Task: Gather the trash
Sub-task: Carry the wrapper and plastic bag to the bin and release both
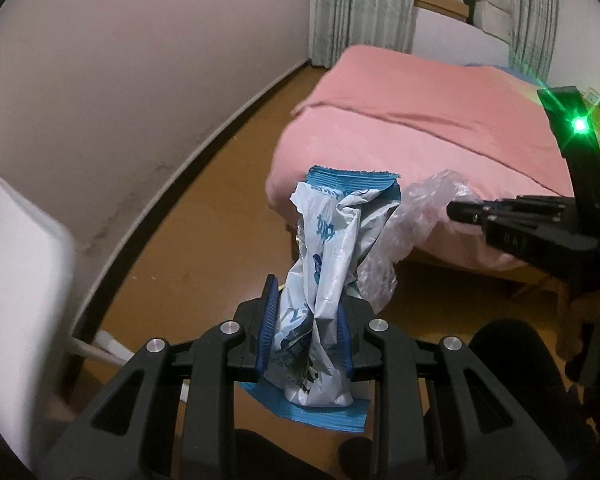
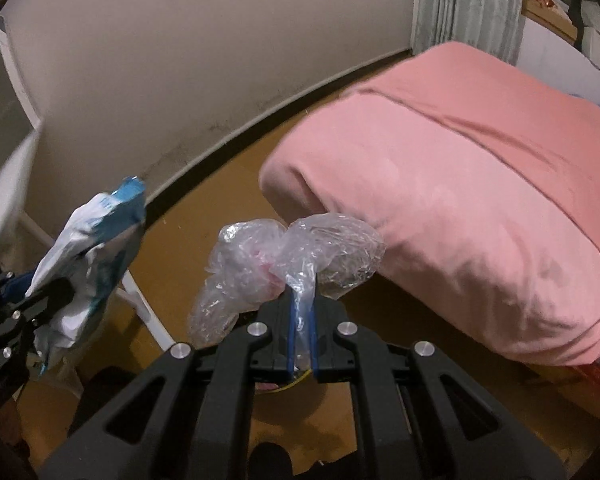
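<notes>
My left gripper (image 1: 309, 308) is shut on a crumpled blue and white snack wrapper (image 1: 326, 256), which sticks up between its blue pads. That wrapper (image 2: 96, 248) also shows at the left of the right wrist view, held by the left gripper (image 2: 56, 292). My right gripper (image 2: 302, 304) is shut on a crumpled clear plastic bag (image 2: 284, 256) that bulges out past the fingertips. From the left wrist view the right gripper (image 1: 456, 210) comes in from the right, with the clear plastic bag (image 1: 412, 220) just behind the wrapper. Both hang above the wooden floor.
A bed with a pink cover (image 1: 420, 128) fills the right side. A white wall with a dark skirting board (image 1: 204, 168) runs along the left. A white frame (image 2: 140, 304) stands low at the left. Curtains (image 1: 360, 8) hang at the far end.
</notes>
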The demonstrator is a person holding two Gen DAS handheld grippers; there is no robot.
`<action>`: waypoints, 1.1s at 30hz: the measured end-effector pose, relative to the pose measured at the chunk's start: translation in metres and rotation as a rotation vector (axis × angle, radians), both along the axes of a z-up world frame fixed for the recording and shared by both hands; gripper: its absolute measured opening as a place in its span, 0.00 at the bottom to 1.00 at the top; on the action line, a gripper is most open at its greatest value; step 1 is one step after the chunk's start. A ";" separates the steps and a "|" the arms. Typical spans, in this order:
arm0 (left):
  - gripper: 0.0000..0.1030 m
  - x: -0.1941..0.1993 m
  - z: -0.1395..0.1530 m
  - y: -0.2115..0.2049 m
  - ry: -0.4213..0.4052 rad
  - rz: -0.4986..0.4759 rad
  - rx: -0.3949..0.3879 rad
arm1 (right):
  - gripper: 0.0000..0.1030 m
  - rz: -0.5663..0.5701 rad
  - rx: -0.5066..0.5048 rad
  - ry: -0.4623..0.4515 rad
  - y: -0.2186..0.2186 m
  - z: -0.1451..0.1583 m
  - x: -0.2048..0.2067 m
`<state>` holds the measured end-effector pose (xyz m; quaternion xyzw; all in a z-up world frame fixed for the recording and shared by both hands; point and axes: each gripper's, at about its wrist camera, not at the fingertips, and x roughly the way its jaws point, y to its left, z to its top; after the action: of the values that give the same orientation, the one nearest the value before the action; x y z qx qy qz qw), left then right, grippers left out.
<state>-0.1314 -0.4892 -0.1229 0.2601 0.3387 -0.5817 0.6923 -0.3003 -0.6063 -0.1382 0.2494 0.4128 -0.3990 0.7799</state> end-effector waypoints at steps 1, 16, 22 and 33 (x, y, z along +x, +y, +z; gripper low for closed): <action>0.25 0.000 -0.009 -0.006 -0.001 0.000 0.011 | 0.06 0.000 0.008 0.010 -0.002 -0.008 0.003; 0.25 0.017 -0.111 -0.062 0.115 0.055 0.157 | 0.06 0.028 0.168 0.127 -0.015 -0.124 0.037; 0.25 0.025 -0.126 -0.059 0.135 0.064 0.171 | 0.06 0.040 0.209 0.148 -0.016 -0.143 0.043; 0.25 0.031 -0.146 -0.062 0.150 0.069 0.210 | 0.65 0.054 0.216 0.101 -0.017 -0.138 0.046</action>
<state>-0.1006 -0.5516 -0.2689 0.2748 0.4573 -0.5367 0.6536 -0.2542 -0.6228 -0.2766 0.3003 0.4986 -0.3433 0.7372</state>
